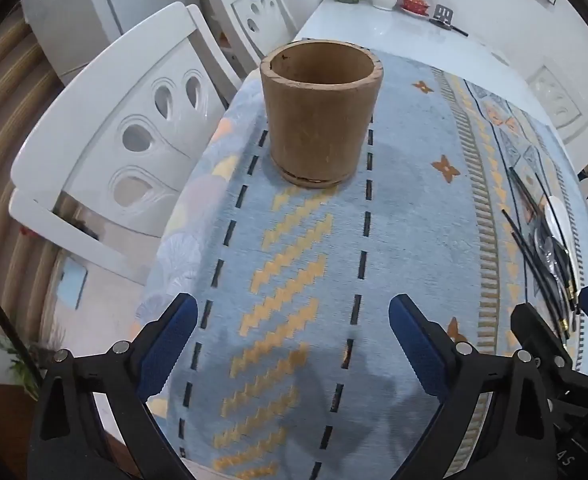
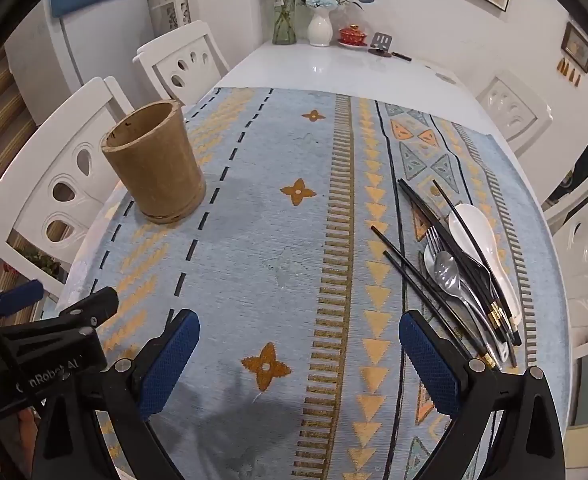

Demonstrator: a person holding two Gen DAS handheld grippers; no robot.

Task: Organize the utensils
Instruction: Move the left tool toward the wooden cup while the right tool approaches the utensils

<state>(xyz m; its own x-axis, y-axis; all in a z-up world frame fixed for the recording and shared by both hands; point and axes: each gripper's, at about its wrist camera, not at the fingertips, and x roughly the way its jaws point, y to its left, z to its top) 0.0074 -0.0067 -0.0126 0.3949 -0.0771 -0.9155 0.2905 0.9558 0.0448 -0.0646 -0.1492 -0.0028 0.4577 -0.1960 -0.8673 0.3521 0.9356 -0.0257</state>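
A brown bamboo utensil holder [image 1: 319, 114] stands upright and empty on the blue patterned cloth, seen at the left [image 2: 156, 166] in the right wrist view. A pile of utensils lies at the right: black chopsticks [image 2: 425, 272], a white ceramic spoon [image 2: 479, 236], a metal spoon [image 2: 449, 274] and a fork [image 2: 433, 238]. The same pile [image 1: 549, 248] shows at the right edge of the left wrist view. My left gripper [image 1: 292, 344] hovers open over the cloth, short of the holder. My right gripper [image 2: 299, 360] is open too, with the pile just right of its right finger.
White chairs [image 1: 106, 148] line the left side of the table, and others [image 2: 585, 256] stand at the right. At the far end of the white table [image 2: 333, 66] sit flower vases [image 2: 319, 26], a red lidded bowl [image 2: 351, 34] and a small stand.
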